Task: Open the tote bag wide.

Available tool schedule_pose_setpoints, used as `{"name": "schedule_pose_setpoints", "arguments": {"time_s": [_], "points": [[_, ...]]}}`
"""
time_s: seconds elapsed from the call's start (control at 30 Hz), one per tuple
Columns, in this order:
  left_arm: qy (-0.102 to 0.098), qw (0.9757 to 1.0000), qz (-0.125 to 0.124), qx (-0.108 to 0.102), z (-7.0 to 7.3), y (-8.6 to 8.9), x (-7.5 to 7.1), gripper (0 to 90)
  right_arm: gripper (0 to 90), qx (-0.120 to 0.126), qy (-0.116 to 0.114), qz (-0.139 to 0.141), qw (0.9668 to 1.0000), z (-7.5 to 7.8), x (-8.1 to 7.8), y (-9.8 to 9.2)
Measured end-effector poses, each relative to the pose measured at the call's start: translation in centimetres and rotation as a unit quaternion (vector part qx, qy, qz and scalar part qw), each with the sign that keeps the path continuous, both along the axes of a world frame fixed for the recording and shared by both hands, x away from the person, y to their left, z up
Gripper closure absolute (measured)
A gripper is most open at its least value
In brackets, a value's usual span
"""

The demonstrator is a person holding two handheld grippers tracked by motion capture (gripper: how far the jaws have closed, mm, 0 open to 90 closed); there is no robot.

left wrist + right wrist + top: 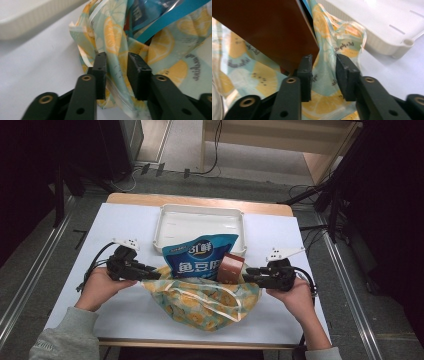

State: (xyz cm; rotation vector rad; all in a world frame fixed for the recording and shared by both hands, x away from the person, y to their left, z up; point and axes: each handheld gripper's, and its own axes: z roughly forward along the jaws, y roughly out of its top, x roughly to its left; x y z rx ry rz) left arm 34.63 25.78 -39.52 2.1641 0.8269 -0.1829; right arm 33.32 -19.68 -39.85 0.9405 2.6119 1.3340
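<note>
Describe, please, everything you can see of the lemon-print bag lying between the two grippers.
The lemon-print bag is a soft, glossy pouch, pale teal with yellow lemon slices and small dark lettering, with a clear strip along its mouth. It lies crumpled on the white table, just in front of the white tray, its mouth open toward the tray. A blue snack packet and a brown box stick out of it. Its side edges sit between the parted jaws of the left hand-held gripper and the right hand-held gripper.
</note>
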Motion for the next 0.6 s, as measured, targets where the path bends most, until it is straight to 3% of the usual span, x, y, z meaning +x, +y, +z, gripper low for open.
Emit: {"name": "schedule_pose_setpoints", "arguments": {"time_s": [0.27, 0.37, 0.6], "points": [[-0.018, 0.9998, -0.004, -0.003, 2.5, 0.4, -0.2, 52.8, 55.6, -0.002, -0.018, 0.004, 0.9998, 2.7, -0.6, -0.1], [-0.02, 0.9998, -0.006, -0.003, 3.0, 0.4, -0.3, 48.5, 49.3, 0.002, -0.014, 0.012, 0.9998, 3.5, -0.7, -0.1], [-0.034, 0.9993, -0.014, 0.001, 5.3, 0.3, -0.5, 46.1, 49.0, -0.004, -0.024, 0.03, 0.9992, 5.4, -1.3, 0.2]]}}
